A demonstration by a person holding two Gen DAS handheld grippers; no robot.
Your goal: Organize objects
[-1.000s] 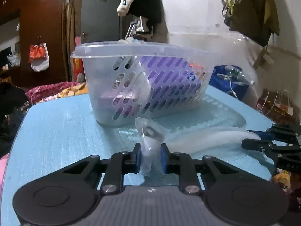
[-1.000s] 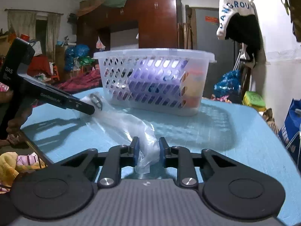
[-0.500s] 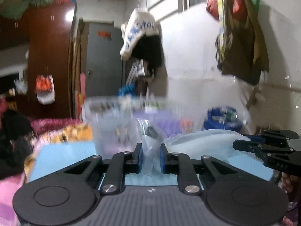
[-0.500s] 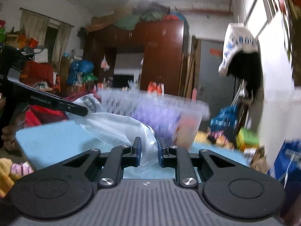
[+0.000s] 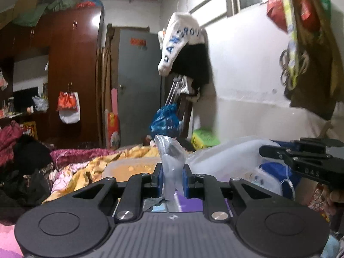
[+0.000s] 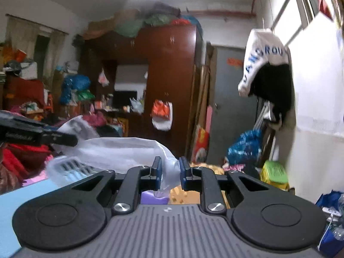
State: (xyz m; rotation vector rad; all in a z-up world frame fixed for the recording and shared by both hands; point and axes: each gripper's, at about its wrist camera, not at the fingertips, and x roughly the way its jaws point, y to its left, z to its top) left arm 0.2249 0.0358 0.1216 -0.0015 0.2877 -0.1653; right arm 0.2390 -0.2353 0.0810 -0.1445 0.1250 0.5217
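The left tongs (image 5: pixel 172 179) and right tongs (image 6: pixel 168 173) each pinch one end of the clear crinkled plastic bag (image 5: pixel 223 152). Its long axis runs between them, toward three o'clock from the left pair.

bag (image 5: pixel 172 167) between left tool (image 5: pixel 172 179) and right tool (image 6: pixel 168 173) | basket (image 6: pixel 64 169) below bag

A clear plastic bag (image 5: pixel 223 154) is held up off the surface, stretched between two pinch points. One end is bunched upright, with a small dark item seen inside its top. The other end (image 6: pixel 169 172) is gathered narrow, and the bag's body billows to the left. The white slotted basket (image 6: pixel 66 167) is seen low and near, partly hidden beneath the bag.
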